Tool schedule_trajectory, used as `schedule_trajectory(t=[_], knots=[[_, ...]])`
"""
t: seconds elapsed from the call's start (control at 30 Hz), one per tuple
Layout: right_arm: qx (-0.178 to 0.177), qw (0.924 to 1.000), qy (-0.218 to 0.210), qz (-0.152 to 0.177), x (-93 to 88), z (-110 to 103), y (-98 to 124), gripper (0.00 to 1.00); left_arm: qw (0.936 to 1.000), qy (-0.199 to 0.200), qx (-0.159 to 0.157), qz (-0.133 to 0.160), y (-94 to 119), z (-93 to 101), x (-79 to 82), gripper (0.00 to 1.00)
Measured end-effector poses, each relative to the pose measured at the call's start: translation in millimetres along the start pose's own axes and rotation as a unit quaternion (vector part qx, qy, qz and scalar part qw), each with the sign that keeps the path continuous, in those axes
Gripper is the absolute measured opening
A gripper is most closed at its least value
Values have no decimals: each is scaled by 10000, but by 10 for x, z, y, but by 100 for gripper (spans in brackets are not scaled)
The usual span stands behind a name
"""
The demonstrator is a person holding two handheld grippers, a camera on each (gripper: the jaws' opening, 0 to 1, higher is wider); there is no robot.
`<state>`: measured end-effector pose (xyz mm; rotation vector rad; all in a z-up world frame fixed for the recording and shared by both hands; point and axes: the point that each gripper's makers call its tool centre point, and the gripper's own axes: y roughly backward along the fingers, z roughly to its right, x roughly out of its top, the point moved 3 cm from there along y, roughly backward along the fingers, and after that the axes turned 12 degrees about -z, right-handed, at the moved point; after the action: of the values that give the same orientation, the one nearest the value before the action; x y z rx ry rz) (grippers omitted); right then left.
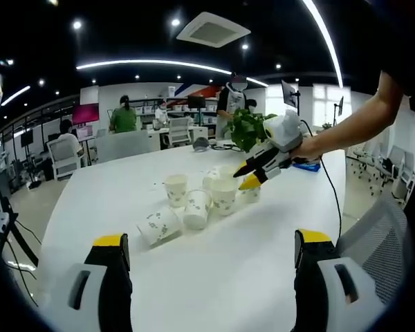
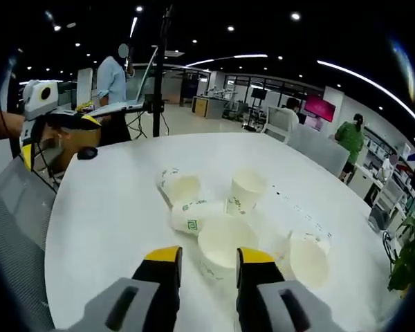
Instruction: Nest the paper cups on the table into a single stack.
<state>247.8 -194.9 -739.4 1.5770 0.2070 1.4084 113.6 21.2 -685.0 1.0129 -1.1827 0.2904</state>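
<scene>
Five paper cups (image 2: pixel 221 238) are seen clustered mid-table, well away from every edge of the white round table (image 2: pixel 111 207); some upright, two tipped on their sides. In the right gripper view, an upright cup sits just ahead of the right gripper (image 2: pixel 207 259), between the jaw tips or just beyond; contact can't be told. Jaws are apart, narrow gap, nothing clamped as far as can be judged. The left gripper (image 1: pixel 211 242) is held back nearer the table edge, jaws wide apart, empty; the cups lie well ahead of it.

Handling, judged: cups are light, thin-walled, easily crushed or tipped, prob. slide on the smooth top. Grip is best taken at the rim or upper wall w/ light squeeze; tipped ones need righting first.

Print: green pattern/logo marks are seen on the cup walls (image 2: pixel 191 224), too small to read. No legible brand or text elsewhere. A potted plant (image 1: pixel 247 128) is seen near the far edge.
</scene>
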Motion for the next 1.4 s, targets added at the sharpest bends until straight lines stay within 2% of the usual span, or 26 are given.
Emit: schedule_trajectory(t=[0.4,0.67,1.0,1.4], knots=[[191,9997,108,-118,74,-42,-167,26,10000,-47,-37,-53,7,32,-10,99],[233,9995,31,-194,49,36,-240,22,9998,-157,-4,-139,14,18,-37,99],[355,9989,55,-291,52,6,-297,17,9993,-331,14,-155,14,35,-23,99],[479,9981,167,-363,62,5,-383,10,9996,-250,-17,-151,28,37,-63,98]])
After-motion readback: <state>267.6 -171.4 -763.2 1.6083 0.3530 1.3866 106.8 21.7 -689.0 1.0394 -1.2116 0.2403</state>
